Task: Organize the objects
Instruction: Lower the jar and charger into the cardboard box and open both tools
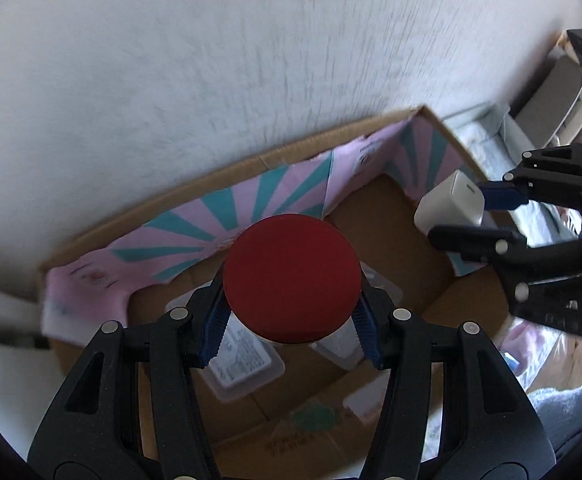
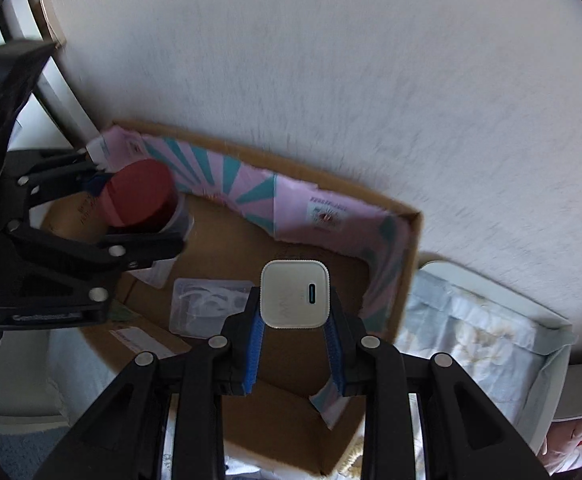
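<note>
Pinching one red-lidded jar (image 1: 291, 280): left tongs (image 1: 291, 336); right tongs (image 2: 293, 354) pinching one white charger (image 2: 294, 295); one cardboard box (image 2: 409, 264) below.

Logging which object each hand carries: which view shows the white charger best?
The right wrist view: the white charger faces the camera, port visible, clamped in the right gripper. The left wrist view shows it small, side-on near the edge.

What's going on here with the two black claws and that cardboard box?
A person is tidying small things with two hand-held grippers. The left gripper is clamped on a jar with a red lid, and the right gripper is clamped on a white charger. Both hang above an open cardboard box with a few clear plastic packets lying inside.
</note>
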The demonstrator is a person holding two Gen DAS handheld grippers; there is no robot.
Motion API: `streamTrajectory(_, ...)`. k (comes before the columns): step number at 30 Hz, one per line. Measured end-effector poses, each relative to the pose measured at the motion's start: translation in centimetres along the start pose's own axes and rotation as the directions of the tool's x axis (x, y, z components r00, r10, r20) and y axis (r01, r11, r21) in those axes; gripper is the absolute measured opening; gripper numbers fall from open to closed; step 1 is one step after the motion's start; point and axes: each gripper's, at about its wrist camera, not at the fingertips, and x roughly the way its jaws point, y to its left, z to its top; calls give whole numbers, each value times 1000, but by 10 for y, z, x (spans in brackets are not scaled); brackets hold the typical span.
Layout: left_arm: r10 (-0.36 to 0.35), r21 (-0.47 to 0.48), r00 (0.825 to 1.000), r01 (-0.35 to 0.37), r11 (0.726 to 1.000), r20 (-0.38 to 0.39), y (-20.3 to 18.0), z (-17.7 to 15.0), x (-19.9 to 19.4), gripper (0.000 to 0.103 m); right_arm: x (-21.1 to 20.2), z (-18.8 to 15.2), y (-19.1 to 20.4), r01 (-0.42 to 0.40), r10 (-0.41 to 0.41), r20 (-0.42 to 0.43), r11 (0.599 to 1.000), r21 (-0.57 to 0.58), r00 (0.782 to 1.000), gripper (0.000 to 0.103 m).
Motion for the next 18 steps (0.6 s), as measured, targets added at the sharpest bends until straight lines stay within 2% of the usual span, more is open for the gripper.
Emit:
streamTrajectory(5,-9,23,999,10,1000,-50,2,5,27,51,18,-3,7,10,-11,-40,1000,-23,999,26)
streamTrajectory(10,-28,6,997,28,1000,-77,8,10,38,51,25,-7,8,-2,1,-51,1000,-28,999,26)
streamTrajectory(18,4,-1,993,-5,1000,-115,10,15,49,51,28,-14,10,-6,5,-64,1000,-20,998,26)
